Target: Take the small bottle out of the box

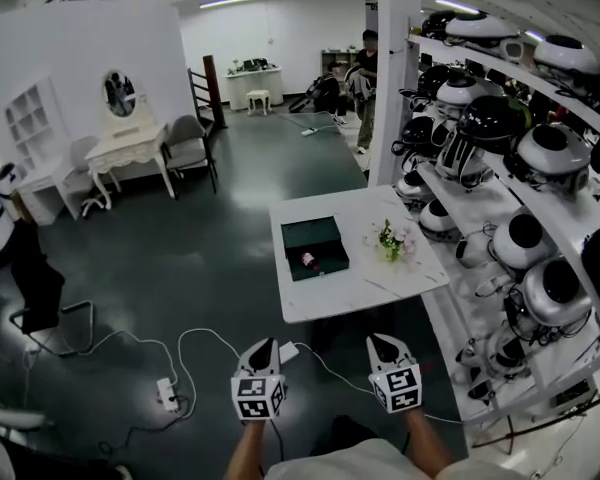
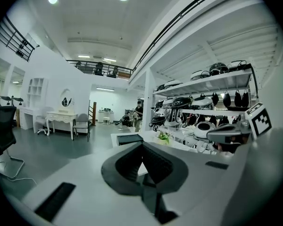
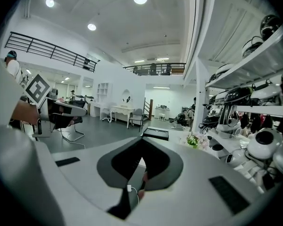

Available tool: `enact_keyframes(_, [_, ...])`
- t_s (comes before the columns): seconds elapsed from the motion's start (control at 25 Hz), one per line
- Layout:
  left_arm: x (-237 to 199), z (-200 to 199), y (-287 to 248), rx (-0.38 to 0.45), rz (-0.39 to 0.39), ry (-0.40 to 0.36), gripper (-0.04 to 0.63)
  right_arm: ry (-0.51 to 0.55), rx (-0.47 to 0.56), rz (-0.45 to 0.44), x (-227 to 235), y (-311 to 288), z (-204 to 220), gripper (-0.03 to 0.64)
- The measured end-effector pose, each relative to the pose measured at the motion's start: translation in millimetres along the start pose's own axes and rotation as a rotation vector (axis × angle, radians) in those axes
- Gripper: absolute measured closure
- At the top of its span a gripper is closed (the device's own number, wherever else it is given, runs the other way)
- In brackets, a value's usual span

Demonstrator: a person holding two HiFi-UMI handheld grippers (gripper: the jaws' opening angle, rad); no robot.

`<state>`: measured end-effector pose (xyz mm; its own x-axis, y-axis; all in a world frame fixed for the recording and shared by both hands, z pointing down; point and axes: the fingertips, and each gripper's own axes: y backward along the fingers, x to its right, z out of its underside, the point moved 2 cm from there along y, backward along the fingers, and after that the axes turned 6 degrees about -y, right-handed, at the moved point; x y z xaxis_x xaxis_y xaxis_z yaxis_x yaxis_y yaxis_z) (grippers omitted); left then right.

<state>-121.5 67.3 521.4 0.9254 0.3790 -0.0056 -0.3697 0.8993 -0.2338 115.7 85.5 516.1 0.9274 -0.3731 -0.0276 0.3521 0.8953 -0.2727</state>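
A dark green open box (image 1: 315,248) lies on a white table (image 1: 355,288) ahead of me. Inside it, near the front left, lies the small bottle (image 1: 308,259), pale with a red part. My left gripper (image 1: 265,344) and right gripper (image 1: 380,340) are held side by side over the floor, short of the table's near edge. Both are shut with nothing between the jaws. In the left gripper view the box (image 2: 130,138) shows just past the left gripper (image 2: 141,145). In the right gripper view the box (image 3: 155,133) lies beyond the right gripper (image 3: 142,143). The bottle is hidden in both gripper views.
A small bunch of flowers (image 1: 390,240) stands right of the box. Shelves of black-and-white robot heads (image 1: 500,168) run along the right. Cables and a power strip (image 1: 167,393) lie on the dark floor at left. A white vanity (image 1: 128,148) with chairs and a person (image 1: 366,78) are far back.
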Motion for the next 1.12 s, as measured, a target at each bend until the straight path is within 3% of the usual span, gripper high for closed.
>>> enact_keyframes(0.44, [-16.3, 2.3, -41.7, -0.014, -0.009, 0.000, 0.577, -0.005, -0.003, -0.021, 10.4, -44.5, 5.1, 0.595])
enact_keyframes(1.12, [-59.7, -26.4, -184.3, -0.031, -0.033, 0.006, 0.577, 0.008, -0.008, -0.077, 72.6, -186.2, -23.4, 0.595])
